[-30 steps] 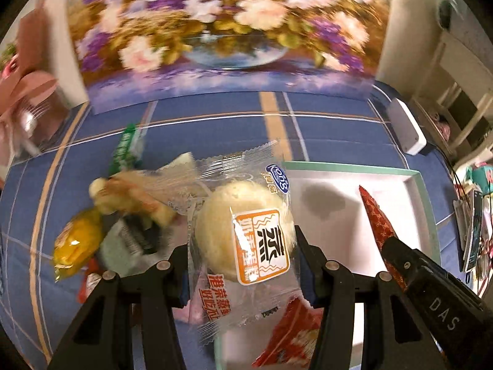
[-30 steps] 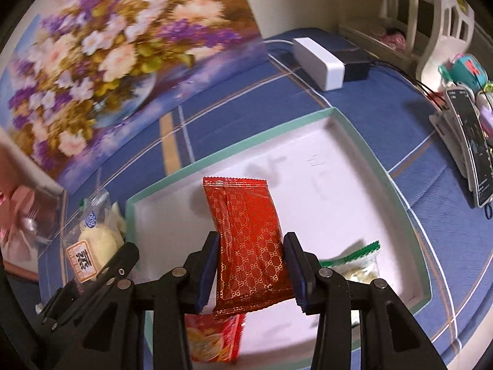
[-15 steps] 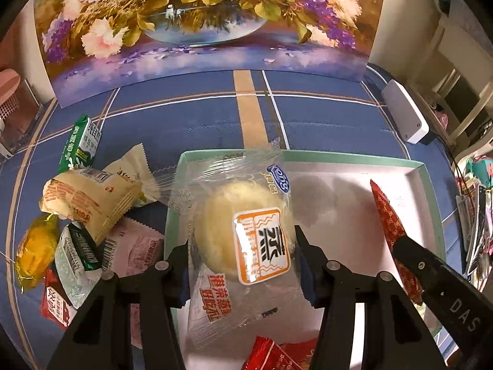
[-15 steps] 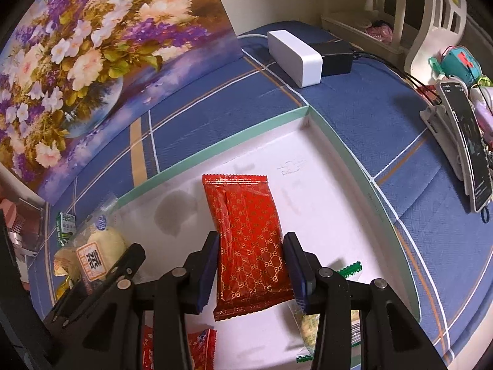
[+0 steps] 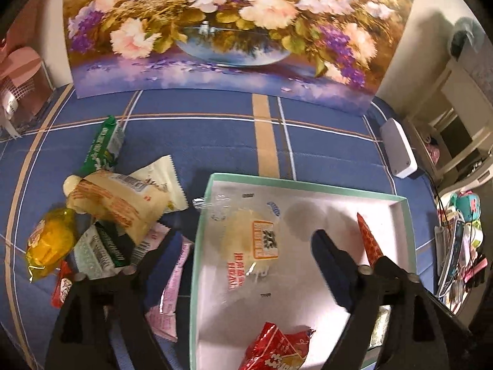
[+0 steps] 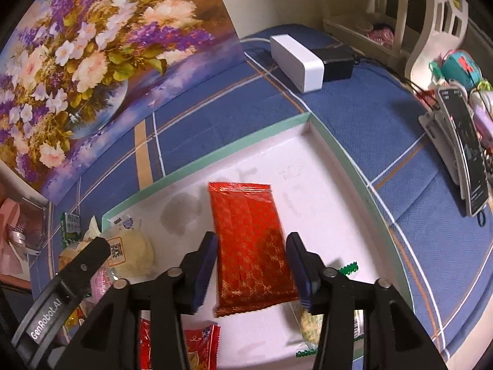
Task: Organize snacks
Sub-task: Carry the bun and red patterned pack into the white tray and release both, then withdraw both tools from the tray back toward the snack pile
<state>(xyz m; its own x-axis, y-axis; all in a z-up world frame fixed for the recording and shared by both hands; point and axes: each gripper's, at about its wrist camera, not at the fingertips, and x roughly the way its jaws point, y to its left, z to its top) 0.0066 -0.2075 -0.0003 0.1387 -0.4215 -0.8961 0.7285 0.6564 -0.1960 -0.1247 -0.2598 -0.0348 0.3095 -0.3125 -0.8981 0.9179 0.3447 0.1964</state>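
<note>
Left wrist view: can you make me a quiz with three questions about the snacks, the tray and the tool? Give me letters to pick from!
1. Where is the bun packet?
A. On the floor
B. Inside the tray
C. On a chair

2. What colour is the tray's rim?
A. Red
B. Black
C. Green

3. What is the left tool doing?
A. It is open and holds nothing
B. It is shut on the bun packet
C. It is shut on a spoon

Answers:
1. B, because the bun packet lies on the tray's white floor, close to its left wall.
2. C, because a pale green band runs along the top of the tray's walls.
3. A, because its two fingers stand wide apart, with the bun packet lying flat beyond them.
</note>
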